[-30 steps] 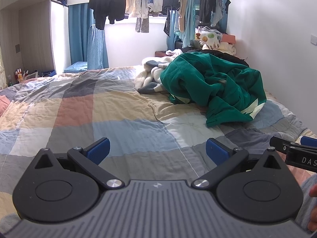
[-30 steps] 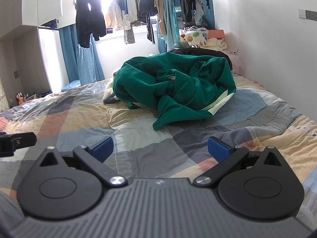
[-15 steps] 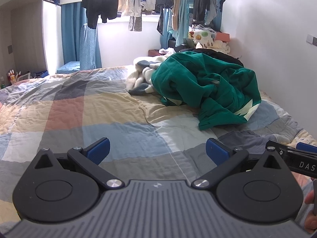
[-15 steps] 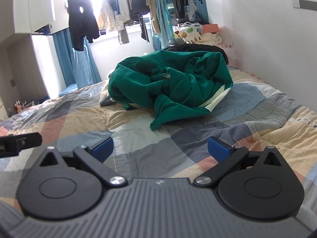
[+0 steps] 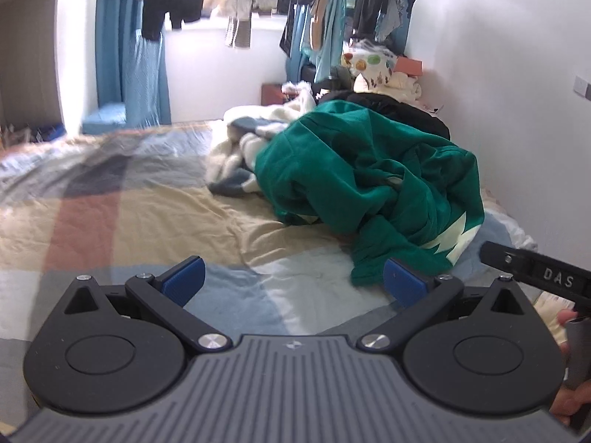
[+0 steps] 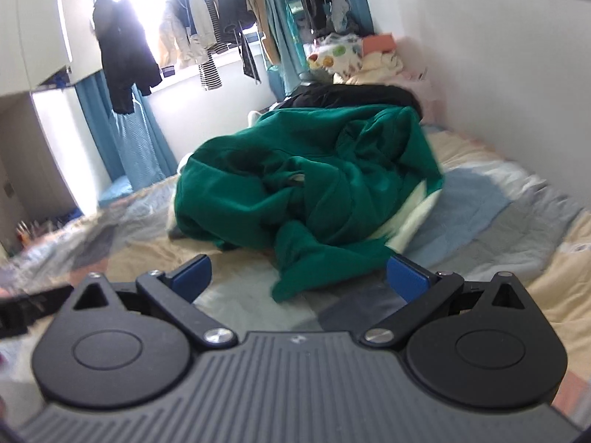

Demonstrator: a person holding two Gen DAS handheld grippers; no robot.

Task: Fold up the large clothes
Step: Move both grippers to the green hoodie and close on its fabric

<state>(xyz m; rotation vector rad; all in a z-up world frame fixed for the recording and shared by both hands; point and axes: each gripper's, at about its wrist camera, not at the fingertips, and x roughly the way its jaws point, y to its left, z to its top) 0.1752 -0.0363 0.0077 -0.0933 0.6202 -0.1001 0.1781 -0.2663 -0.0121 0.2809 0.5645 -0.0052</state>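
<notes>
Lying in a crumpled heap on a bed covered by a patchwork quilt (image 5: 122, 221) of tan, blue, grey and rust squares, a large dark-green sweatshirt with pale cream lettering (image 5: 373, 192) sits toward the wall side of the mattress, one loose end trailing toward the cameras. Both handheld claws hover above the quilt, short of the garment and clear of it. The left gripper (image 5: 293, 280), black with blue finger pads (image 5: 184, 280), is spread wide and holds nothing; in its view the green heap lies ahead and to the right, its trailing end near the right pad. The right gripper (image 6: 299, 277) is likewise released and empty, its blue pads (image 6: 404, 277) apart, with the sweatshirt's (image 6: 314, 199) trailing end lying on the quilt (image 6: 491, 221) between them, farther off. A fluffy white and grey blanket (image 5: 240, 155) is bunched against the green heap on its window side, and a black garment (image 5: 399, 109) lies behind it, near the white wall (image 5: 517, 74). Dark and pale clothes hang on a rail (image 6: 192, 33) before a bright window, beside blue curtains (image 5: 144, 74). At the right edge of the left view, part of the other black tool and a hand (image 5: 569, 402) show.
</notes>
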